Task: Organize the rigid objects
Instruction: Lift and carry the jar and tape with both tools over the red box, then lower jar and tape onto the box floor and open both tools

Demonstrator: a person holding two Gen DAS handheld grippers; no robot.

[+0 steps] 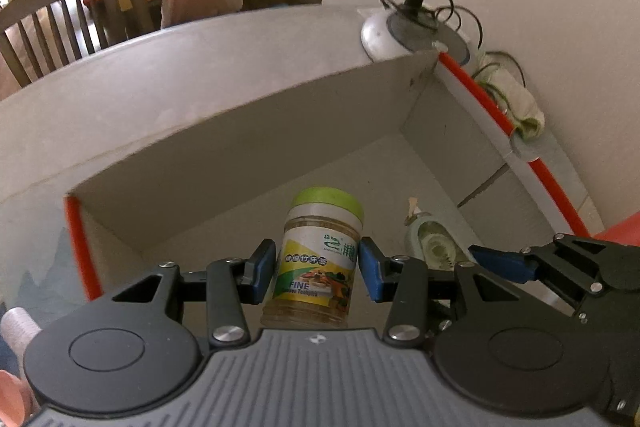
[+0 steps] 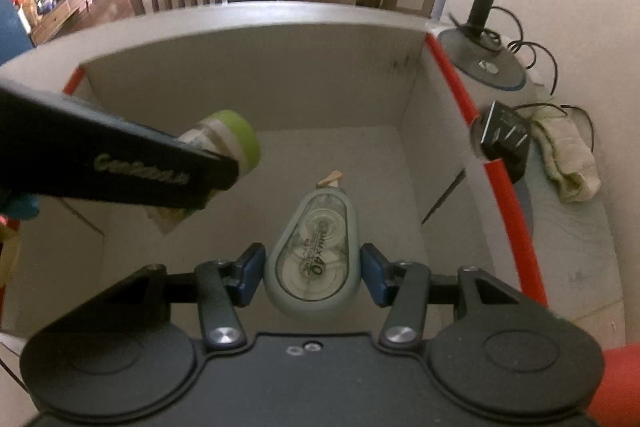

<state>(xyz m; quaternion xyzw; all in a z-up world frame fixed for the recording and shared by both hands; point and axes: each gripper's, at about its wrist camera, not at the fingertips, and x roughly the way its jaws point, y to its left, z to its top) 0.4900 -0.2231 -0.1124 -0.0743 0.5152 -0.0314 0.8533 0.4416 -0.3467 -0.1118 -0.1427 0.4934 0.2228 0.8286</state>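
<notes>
Grey box (image 1: 280, 131) interior: toothpick jar (image 1: 320, 259) btwn left tool (image 1: 318, 269) pads.

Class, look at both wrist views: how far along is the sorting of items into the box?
Done: nothing visibly rests loose on the floor of the box. In hand: the left gripper has the toothpick jar between its pads, and the right gripper brackets the correction tape, both over the box interior. Left: whether either is already set down is unclear; both still need releasing.

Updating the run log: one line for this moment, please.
left hand-held gripper: jar between pads, over box | right hand-held gripper: tape dispenser between pads, over box
</notes>
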